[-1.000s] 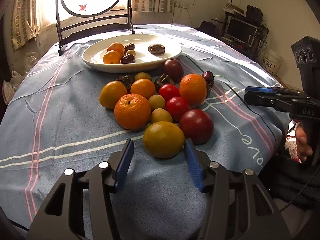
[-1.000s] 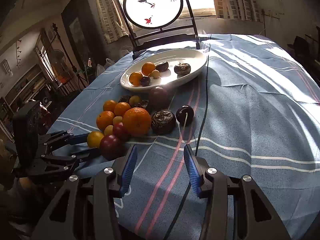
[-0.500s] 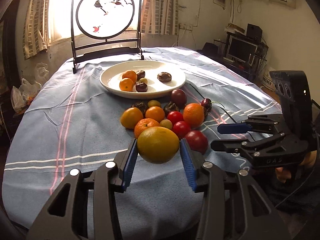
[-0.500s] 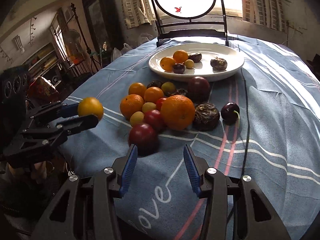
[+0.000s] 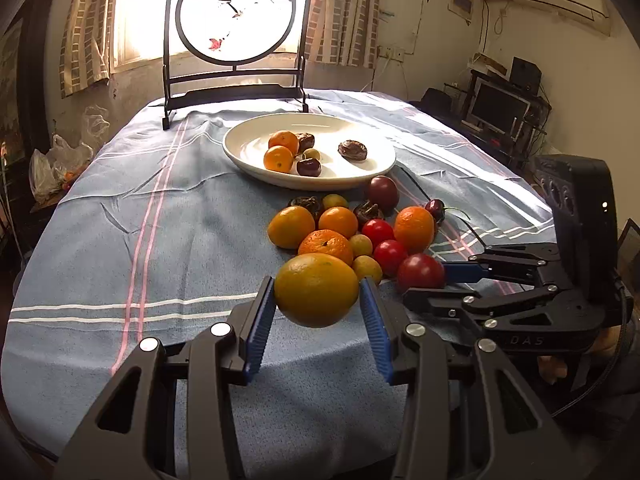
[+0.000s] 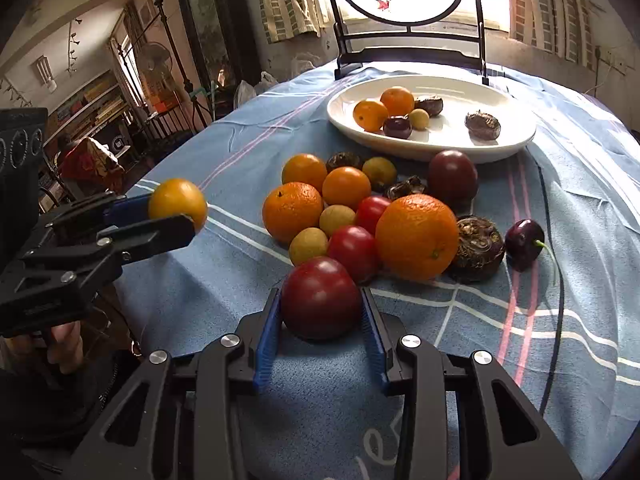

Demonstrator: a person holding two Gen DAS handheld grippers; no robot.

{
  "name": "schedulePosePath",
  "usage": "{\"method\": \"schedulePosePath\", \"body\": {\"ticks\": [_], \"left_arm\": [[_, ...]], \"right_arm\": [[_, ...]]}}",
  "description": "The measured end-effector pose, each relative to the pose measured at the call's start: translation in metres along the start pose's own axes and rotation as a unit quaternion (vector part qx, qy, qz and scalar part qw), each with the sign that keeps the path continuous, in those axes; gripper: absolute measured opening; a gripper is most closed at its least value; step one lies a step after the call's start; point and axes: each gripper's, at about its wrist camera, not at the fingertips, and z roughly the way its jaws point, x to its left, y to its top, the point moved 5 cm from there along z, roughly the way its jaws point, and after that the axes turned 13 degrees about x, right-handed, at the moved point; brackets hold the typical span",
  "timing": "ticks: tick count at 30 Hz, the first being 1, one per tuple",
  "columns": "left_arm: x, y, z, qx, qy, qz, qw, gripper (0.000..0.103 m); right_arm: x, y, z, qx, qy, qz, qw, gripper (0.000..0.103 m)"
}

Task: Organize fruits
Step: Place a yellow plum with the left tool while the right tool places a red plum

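So the left hand-held gripper (image 5: 318, 316) is clamped on a yellow-orange citrus (image 5: 316, 289), both blue pads pressing its sides, and the fruit is lifted clear of the blue cloth near the front edge of the desk (image 5: 120, 240).

The right hand-held gripper (image 6: 322, 322) has its jaws just closing around the dark red plum (image 6: 321, 297), which sits on the cloth at the front of the fruit pile; both pads look like they're touching its sides now, and the plum isn't off the desk yet.

The white plate (image 5: 248, 152) is what matters next, I'd guess. It sits toward the far edge of the desk, straight ahead of both grippers past the pile of loose fruit (image 5: 352, 224). The citrus is already airborne, so the left hand looks readier to carry over the pile. Both fruits are round, so there's no long axis to worry about.
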Motion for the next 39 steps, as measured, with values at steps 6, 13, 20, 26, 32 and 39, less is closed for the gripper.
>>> {"method": "schedulePosePath", "body": {"ticks": [6, 13, 20, 26, 32, 39], "left_arm": [[0.003, 0.007, -0.001, -0.003, -0.007, -0.006, 1.0, 0.042], [0.004, 0.056, 0.013, 0.002, -0.019, 0.0, 0.9998, 0.042], [0.021, 0.139, 0.048, 0.008, -0.011, -0.011, 0.9999, 0.042], [0.054, 0.191, 0.108, 0.052, 0.005, -0.047, 0.9976, 0.042], [0.065, 0.207, 0.134, 0.063, 0.006, -0.054, 0.9965, 0.057], [0.056, 0.18, 0.088, 0.025, -0.007, -0.043, 0.9988, 0.065]], "right_arm": [[-0.034, 0.0, -0.032, -0.037, 0.015, 0.043, 0.998, 0.039], [-0.085, 0.046, -0.068, -0.077, -0.003, 0.08, 0.994, 0.039], [-0.113, 0.132, -0.058, -0.085, -0.025, 0.074, 0.993, 0.039], [-0.136, 0.188, -0.003, -0.043, -0.047, 0.082, 0.995, 0.039], [-0.143, 0.207, 0.021, -0.046, -0.065, 0.09, 0.993, 0.053], [-0.126, 0.167, -0.015, -0.064, -0.068, 0.078, 0.993, 0.055]]}}
